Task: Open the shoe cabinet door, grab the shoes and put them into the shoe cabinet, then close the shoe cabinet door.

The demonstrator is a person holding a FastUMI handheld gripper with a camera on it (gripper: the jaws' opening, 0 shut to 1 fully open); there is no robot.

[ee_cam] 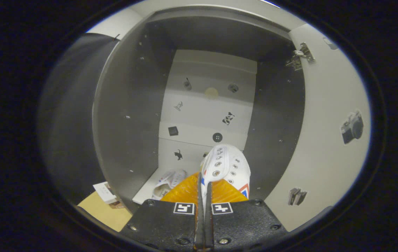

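My gripper [204, 194] is shut on the edge of a white shoe [227, 168] with metal eyelets and red and blue trim, holding it just ahead of the fingers. The shoe hangs in front of the open shoe cabinet [206, 105], whose white back panel carries small stickers. A second white shoe [168, 182] lies on the cabinet floor, to the left of the held one. The cabinet door [328, 133] stands swung open on the right, its hinge [300, 56] showing near the top.
The dark left side panel [129, 122] and dark right side panel [276, 133] bound the compartment. A small white box [105, 192] sits on a tan surface [104, 211] outside the cabinet, low on the left.
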